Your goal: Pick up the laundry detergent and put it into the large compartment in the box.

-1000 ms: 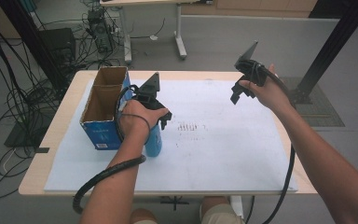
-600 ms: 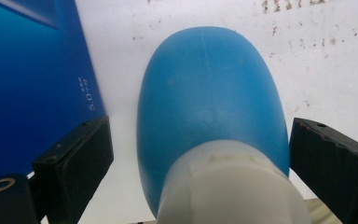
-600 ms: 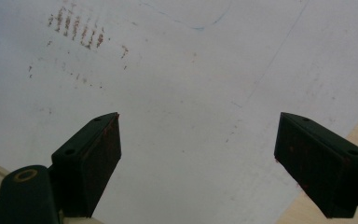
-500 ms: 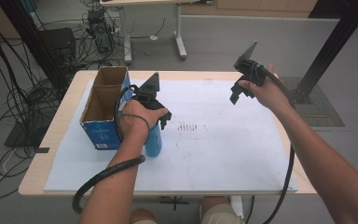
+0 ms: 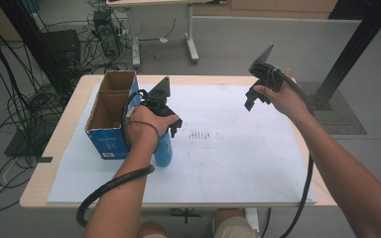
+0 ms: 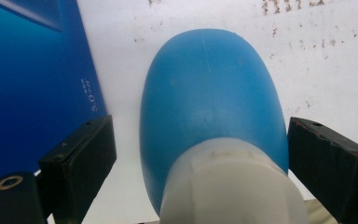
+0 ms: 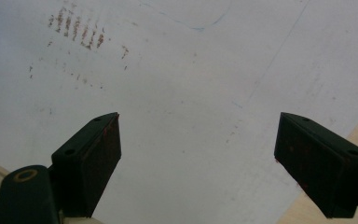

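Blue plastic, rounded and topped by a white screw cap, the upright bottle [image 6: 209, 107] is standing between the jaws of the left tool [image 6: 200, 154], which is pointing down over it. Those jaws have just been closing in, yet both black pads are sitting a little apart from the bottle's sides, gripping nothing. Just beside that tool's left jaw, the tall blue cardboard box [image 5: 110, 111] with an open top is resting on the white sheet [image 5: 238, 163] covering the wooden bench [image 5: 67, 129]. The right tool [image 5: 252, 98] is hanging well apart, above the far right of the sheet, its jaws spread wide with nothing between them and rust-brown marks [image 7: 77, 28] lying beyond its left jaw.
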`<act>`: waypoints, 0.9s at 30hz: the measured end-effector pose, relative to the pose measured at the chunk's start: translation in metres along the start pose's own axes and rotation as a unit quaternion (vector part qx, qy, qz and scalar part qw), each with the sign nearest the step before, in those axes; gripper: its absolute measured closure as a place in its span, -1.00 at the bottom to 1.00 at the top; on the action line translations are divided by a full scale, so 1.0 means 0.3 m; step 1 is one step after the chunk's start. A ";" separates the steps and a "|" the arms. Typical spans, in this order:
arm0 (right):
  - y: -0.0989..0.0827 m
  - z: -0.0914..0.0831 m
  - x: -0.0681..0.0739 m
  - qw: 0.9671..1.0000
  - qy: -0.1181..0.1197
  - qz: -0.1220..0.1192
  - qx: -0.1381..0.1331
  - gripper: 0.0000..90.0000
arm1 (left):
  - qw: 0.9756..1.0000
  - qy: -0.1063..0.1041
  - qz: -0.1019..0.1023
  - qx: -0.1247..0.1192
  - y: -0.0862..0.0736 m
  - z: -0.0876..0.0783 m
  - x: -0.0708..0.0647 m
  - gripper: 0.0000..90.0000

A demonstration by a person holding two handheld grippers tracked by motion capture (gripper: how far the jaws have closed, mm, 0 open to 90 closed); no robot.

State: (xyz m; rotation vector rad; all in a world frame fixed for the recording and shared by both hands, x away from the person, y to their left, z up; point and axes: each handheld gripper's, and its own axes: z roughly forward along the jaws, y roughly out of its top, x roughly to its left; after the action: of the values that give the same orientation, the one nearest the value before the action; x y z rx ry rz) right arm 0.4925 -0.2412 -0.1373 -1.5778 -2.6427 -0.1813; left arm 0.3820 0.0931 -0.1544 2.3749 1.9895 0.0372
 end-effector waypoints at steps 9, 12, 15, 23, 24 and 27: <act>-0.002 -0.001 -0.002 1.000 0.001 0.001 0.000 -0.68 | 1.000 0.005 0.005 -0.007 -0.007 0.001 -0.012 -0.58; -0.003 -0.001 -0.003 1.000 0.001 0.002 -0.001 -0.68 | 1.000 0.006 0.009 -0.008 -0.008 0.000 -0.015 -0.52; -0.003 -0.001 -0.003 1.000 0.001 0.002 -0.001 -0.68 | 1.000 0.006 0.010 -0.007 -0.006 0.001 -0.018 -0.50; -0.001 0.002 -0.002 1.000 0.001 0.001 0.000 -0.68 | 1.000 0.005 0.009 -0.008 -0.008 0.006 -0.019 -0.48; 0.000 0.002 -0.002 1.000 0.001 0.001 0.001 -0.68 | 1.000 0.006 0.008 -0.008 -0.008 0.006 -0.019 -0.48; 0.000 0.002 -0.002 1.000 0.002 0.002 0.001 -0.68 | 1.000 0.007 0.010 -0.008 -0.009 0.007 -0.018 -0.48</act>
State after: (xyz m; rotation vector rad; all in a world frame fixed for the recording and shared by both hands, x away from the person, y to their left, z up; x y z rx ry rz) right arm 0.4927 -0.2418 -0.1381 -1.5798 -2.6369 -0.1814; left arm 0.3786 0.0883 -0.1565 2.3904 1.9644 0.0695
